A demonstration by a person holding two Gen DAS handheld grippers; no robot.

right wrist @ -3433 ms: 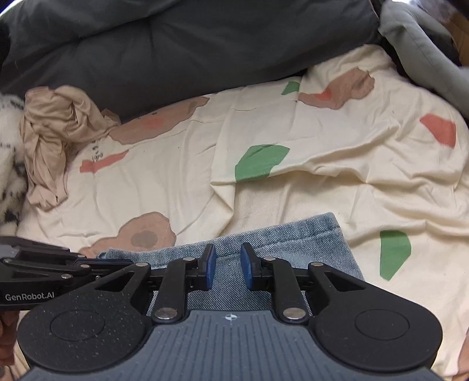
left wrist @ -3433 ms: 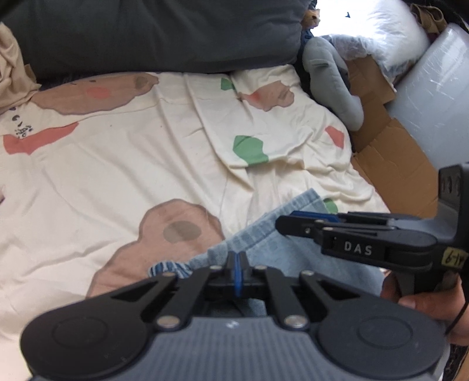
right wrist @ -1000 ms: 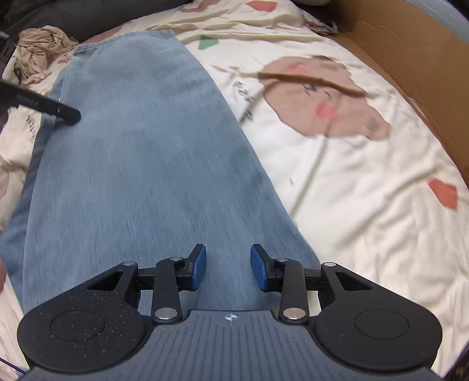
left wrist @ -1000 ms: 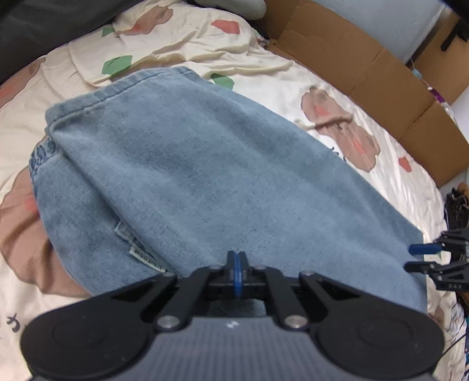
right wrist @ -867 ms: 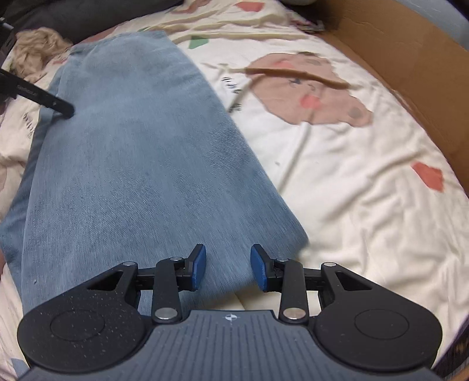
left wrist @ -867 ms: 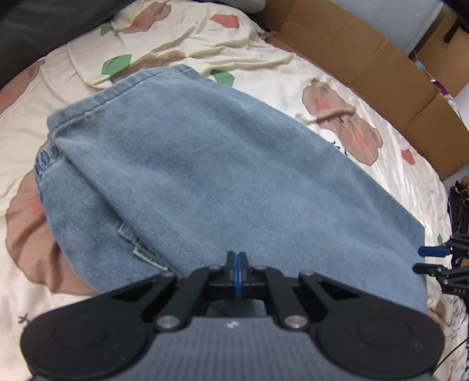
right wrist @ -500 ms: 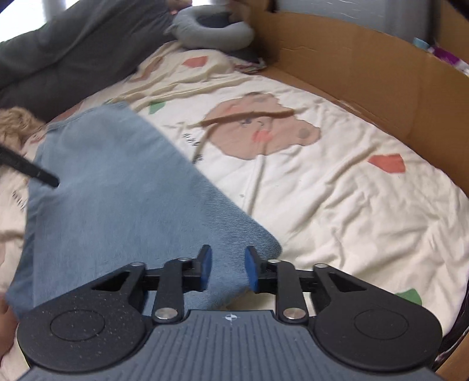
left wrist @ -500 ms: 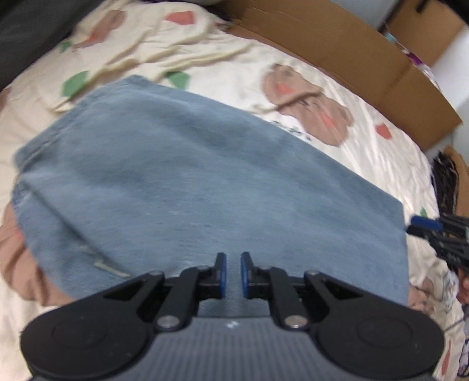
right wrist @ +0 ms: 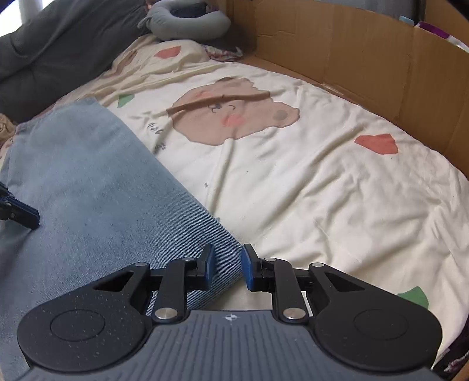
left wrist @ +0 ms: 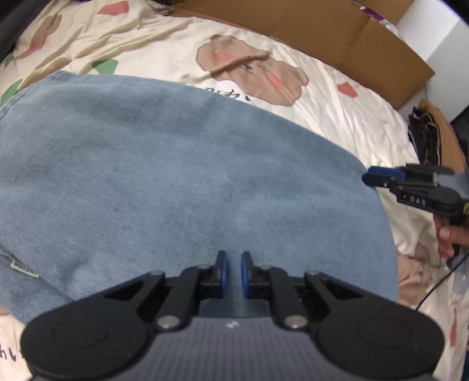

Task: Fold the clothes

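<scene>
A light blue denim garment lies spread flat on the cream bear-print bedsheet. My left gripper hovers over its near edge, its blue pads a narrow gap apart with nothing pinched. My right gripper is over the garment's near right corner. Its jaws are closing, still apart; the denim corner lies under the gap and the pads do not press it. The left wrist view has the right gripper just off the denim's right edge, held by a hand. The left gripper's tip shows over the denim.
A brown cardboard wall borders the bed's far side. A grey neck pillow and a dark grey duvet lie at the head. Dark clothing is piled at the right edge. A cable trails from the right gripper.
My left gripper was shut on the denim's edge and has let go, its pads now slightly apart. The right jaws have narrowed. Both grippers slid toward the garment's right end.
</scene>
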